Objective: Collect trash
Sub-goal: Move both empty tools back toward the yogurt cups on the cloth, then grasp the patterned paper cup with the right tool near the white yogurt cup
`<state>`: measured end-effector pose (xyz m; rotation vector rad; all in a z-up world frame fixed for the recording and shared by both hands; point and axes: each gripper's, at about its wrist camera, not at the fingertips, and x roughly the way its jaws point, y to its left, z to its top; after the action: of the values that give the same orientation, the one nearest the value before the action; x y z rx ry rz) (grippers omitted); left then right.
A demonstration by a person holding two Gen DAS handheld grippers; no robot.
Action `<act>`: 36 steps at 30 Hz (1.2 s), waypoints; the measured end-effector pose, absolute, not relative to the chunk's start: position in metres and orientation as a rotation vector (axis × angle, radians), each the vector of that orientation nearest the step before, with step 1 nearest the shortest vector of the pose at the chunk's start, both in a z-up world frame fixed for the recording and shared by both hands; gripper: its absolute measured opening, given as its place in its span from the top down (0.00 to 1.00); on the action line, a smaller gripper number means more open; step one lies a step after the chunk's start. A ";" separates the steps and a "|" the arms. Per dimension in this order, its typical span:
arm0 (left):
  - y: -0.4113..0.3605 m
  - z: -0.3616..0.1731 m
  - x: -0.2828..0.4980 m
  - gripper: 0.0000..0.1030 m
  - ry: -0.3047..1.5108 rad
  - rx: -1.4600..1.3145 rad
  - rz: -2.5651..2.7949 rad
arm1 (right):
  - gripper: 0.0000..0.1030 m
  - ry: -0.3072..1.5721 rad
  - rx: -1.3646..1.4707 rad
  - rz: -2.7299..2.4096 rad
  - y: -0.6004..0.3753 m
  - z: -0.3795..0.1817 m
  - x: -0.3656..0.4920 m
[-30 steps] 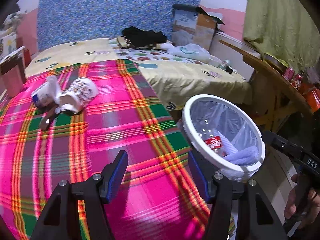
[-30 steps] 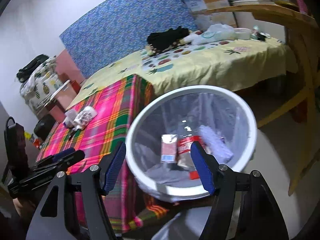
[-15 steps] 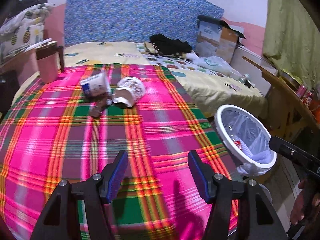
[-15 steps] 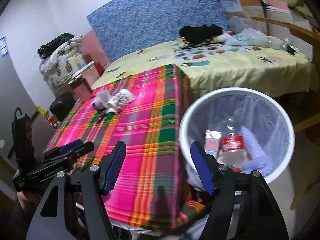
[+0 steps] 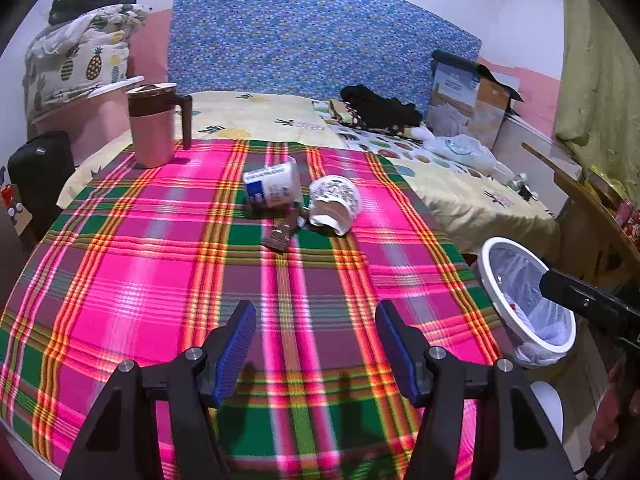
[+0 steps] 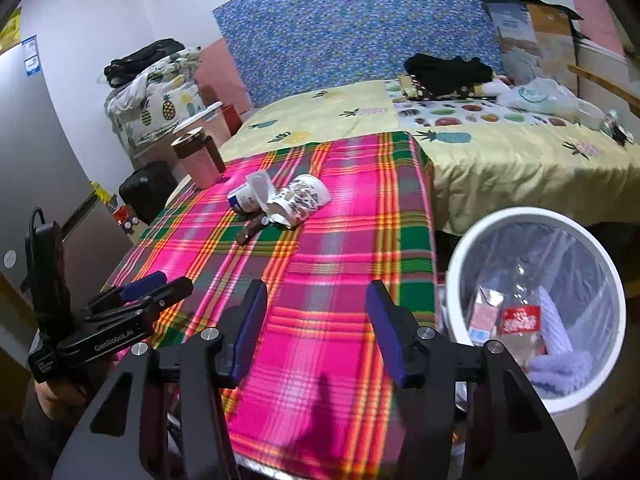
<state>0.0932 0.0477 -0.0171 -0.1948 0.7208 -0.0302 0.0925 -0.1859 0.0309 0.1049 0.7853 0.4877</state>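
Plaid cloth [image 5: 160, 264]; bin [image 6: 472, 248] contents right-view only.

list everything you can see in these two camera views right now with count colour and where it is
Paper cups: two, white with print, lying tipped over mid-cloth, touching.
Wrapper: one, brown, on the cloth just in front of the cups.
Plaid cloth: one, pink, green and orange, covering the table.
Pitcher: one, pink with brown lid, upright at the cloth's far left corner.
Trash bin: one, white rim with clear liner, beside the table's right edge; holds a red-labelled bottle, a carton and pale purple material.
Bed sheet: one, yellow with pineapples, behind the table.
Black clothing: one pile, on the bed.
Cardboard box: one, far right of the bed.
Left gripper: open, empty, over the cloth.
Right gripper: open, empty, beside the bin.
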 end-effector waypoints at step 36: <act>0.144 -0.034 0.157 0.40 0.700 -0.293 0.018 | 0.54 0.911 0.134 0.377 -0.080 -0.007 0.214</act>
<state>0.1567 0.1442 -0.0343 -0.2929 0.7005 0.0182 0.2145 -0.0799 -0.0075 0.1338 0.9107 0.3769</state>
